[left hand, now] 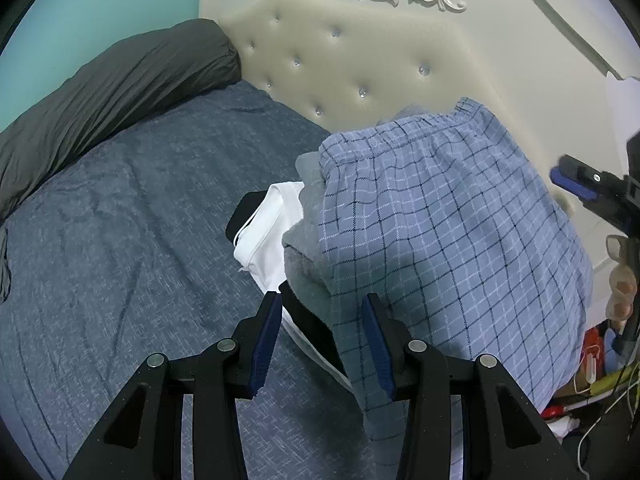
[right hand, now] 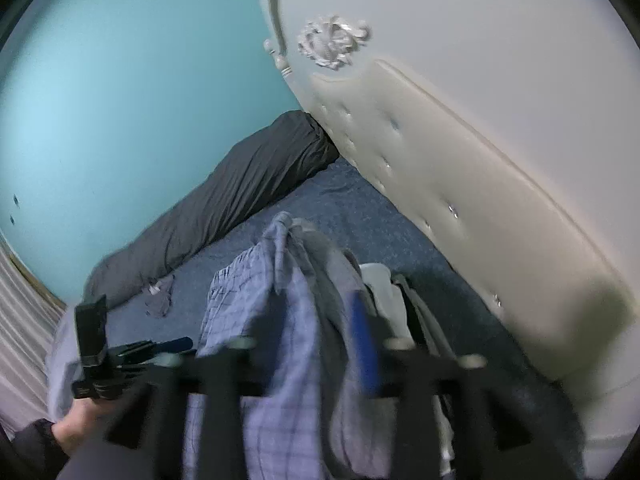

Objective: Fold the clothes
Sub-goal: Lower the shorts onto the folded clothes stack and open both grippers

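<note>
Blue checked shorts [left hand: 440,220] with an elastic waistband lie on top of a pile at the head of the bed. Under them show a grey garment [left hand: 306,248], a white one [left hand: 272,224] and a black one [left hand: 308,320]. My left gripper [left hand: 320,340] stands open over the pile's near corner, and cloth shows between its blue pads [left hand: 264,344]. My right gripper [left hand: 576,180] pokes in at the far right, by the shorts' edge. In the blurred right wrist view the right gripper [right hand: 300,332] is open, and the checked shorts [right hand: 280,304] hang between its fingers.
The dark blue bed sheet [left hand: 140,240] spreads out to the left. A long dark grey pillow [left hand: 100,92] lies along the teal wall. The cream tufted headboard [left hand: 340,60] rises behind the pile. Clutter and cables [left hand: 600,364] sit beyond the bed's right edge. A small dark cloth [right hand: 160,296] lies on the sheet.
</note>
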A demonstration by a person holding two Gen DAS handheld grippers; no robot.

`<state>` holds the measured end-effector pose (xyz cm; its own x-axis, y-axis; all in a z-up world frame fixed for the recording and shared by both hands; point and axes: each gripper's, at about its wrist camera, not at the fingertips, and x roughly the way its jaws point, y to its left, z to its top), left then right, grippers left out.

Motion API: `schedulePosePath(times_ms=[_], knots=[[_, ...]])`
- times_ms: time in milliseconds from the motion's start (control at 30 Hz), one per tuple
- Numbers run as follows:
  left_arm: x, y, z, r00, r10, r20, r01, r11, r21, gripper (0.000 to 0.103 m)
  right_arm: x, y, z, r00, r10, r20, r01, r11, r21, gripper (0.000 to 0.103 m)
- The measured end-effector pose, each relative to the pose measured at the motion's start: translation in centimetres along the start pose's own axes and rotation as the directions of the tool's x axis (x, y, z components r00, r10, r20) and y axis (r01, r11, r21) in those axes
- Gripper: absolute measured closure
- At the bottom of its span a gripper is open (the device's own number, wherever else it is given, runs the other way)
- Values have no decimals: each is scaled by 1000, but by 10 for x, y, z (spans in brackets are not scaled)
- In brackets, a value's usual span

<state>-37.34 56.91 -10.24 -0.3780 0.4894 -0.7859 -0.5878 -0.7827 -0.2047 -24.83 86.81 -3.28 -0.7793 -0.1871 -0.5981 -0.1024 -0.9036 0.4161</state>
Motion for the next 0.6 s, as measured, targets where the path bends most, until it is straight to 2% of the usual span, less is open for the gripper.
schedulePosePath(times_ms=[167,267,300,333,533,600], knots=[[-1,-6,0,1000,-2,3,2,1000,17,58,30,13,1,995,-60,-84,54,996,-72,64],[-1,-8,1,1000,-3,4,3,1000,28,58,40,23,-4,991,-62,-116,48,992,-120,81],[-2,-9,1,1000,-3,4,3,1000,31,58,44,24,-5,989,-74,-126,57,989,-137,93],[-2,-10,1,1000,-2,5,2,999,34,58,45,24,-6,989,-85,-122,67,987,-145,99],[0,-8,-1,1000,-3,1,3,999,33,58,36,3,-2,997,-61,-50,60,998,-22,101],[1,-6,-2,1000,-5,0,5,1000,30,58,34,-5,-1,999,-23,-36,25,999,48,101]])
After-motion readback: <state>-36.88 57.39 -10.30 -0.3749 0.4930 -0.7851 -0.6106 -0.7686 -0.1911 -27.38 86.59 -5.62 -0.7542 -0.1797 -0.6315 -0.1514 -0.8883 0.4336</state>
